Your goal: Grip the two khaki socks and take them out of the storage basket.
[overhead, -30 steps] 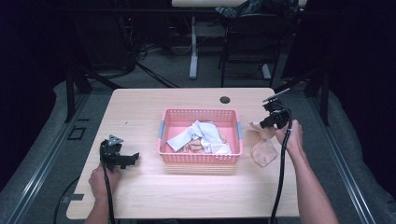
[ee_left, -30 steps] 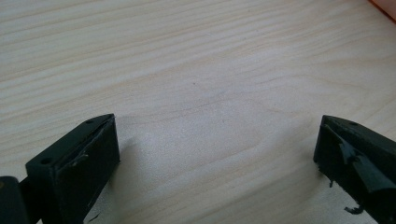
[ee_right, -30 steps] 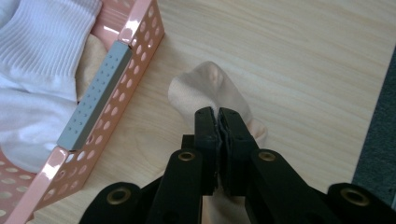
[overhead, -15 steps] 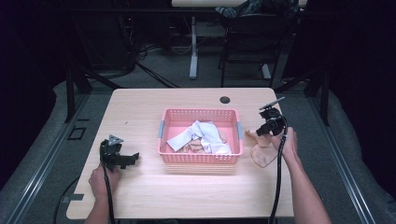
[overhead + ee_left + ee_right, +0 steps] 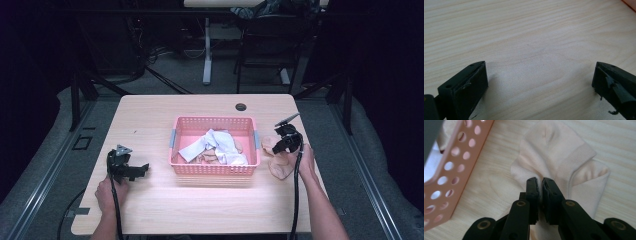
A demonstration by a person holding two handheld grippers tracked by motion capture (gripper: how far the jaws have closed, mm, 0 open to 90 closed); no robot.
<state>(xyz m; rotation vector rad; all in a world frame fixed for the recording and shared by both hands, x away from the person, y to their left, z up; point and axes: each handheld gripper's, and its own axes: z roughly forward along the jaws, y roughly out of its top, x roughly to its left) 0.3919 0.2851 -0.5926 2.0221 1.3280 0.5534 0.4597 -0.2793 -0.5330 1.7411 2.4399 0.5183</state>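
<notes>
**Right gripper pinches a sock beside the basket**

On the wooden table (image 5: pixel 150 120), the pink basket (image 5: pixel 214 168) holds crumpled cloths (image 5: pixel 216 145). Just right of it lies a pale sock (image 5: pixel 554 150), its fabric clamped between the right gripper's (image 5: pixel 540 185) jaws. The left gripper (image 5: pixel 539 82) gapes wide over bare wood.

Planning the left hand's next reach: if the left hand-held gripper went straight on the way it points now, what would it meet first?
Probably the pink basket. The left hand-held gripper points across bare table toward it, jaws open, and an orange-pink corner shows ahead.
</notes>
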